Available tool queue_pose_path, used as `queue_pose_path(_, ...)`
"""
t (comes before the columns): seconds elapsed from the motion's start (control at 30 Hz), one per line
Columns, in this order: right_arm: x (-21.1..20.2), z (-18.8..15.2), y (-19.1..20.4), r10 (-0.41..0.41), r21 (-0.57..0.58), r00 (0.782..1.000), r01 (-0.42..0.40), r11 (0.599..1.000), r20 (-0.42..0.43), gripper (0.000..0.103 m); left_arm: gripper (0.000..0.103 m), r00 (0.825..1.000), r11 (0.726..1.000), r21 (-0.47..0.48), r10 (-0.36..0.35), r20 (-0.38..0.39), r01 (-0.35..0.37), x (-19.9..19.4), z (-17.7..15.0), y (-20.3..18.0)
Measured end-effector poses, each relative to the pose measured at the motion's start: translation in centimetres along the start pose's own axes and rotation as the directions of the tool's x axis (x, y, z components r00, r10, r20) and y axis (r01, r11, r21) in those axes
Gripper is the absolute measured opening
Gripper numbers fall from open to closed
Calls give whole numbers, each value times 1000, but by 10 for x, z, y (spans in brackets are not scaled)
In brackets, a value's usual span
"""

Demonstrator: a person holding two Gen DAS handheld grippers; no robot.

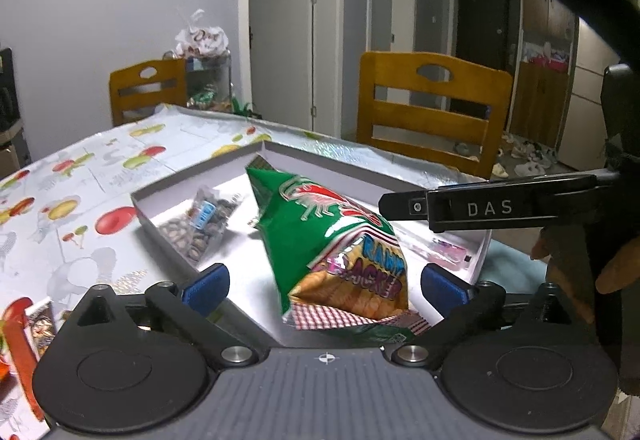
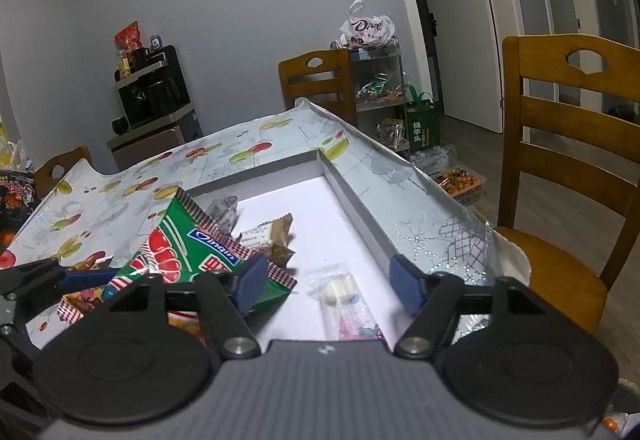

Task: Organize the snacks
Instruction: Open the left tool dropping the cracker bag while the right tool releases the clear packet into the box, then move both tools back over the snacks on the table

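From the left wrist, the left tool (image 1: pixel 324 282) stands released, its blue pads wide apart and clear of the green cracker bag (image 1: pixel 332 240), which lies between them in the white box (image 1: pixel 482 246) on the worktop (image 1: pixel 80 176), with a packet of seeds (image 1: pixel 200 226) at ten o'clock from it. From the right wrist, the right tool (image 2: pixel 330 282) is also released, a clear candy packet (image 2: pixel 344 298) lying between its pads, the cracker bag at nine o'clock and a brown wrapped snack (image 2: pixel 272 234) at eleven.

Home dining area. Wooden dining chairs (image 2: pixel 568 144) around a surface (image 2: pixel 248 156) with a fruit-print cover, interior doors (image 1: pixel 280 20) behind, a water dispenser (image 2: pixel 154 108) by the wall. Wire rack (image 2: pixel 376 80) stacked with snack bags in the corner.
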State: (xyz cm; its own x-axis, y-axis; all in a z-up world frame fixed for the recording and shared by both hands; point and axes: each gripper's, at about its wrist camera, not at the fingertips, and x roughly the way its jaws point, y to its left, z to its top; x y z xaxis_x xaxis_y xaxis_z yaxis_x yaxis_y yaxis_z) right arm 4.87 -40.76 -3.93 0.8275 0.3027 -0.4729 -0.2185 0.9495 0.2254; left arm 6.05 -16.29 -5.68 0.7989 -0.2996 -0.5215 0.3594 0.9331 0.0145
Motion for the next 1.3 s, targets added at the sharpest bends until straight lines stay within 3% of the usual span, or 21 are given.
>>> queue_pose_path(0.23,-7,5,8,-3,4,1000,3,1000,30,84,103,999,1000,-14,27,34,-27,-15,1,13)
queue_pose_path(0.7,-25,27,41,37,4,986,-38,999,164,90,103,978,987,-79,151,141,-141,-60,5,58)
queue_pose_path(1.3,-30,44,109,162,-90,965,-146,985,207,94,103,914,921,-216,364,179,-324,-110,-1,134)
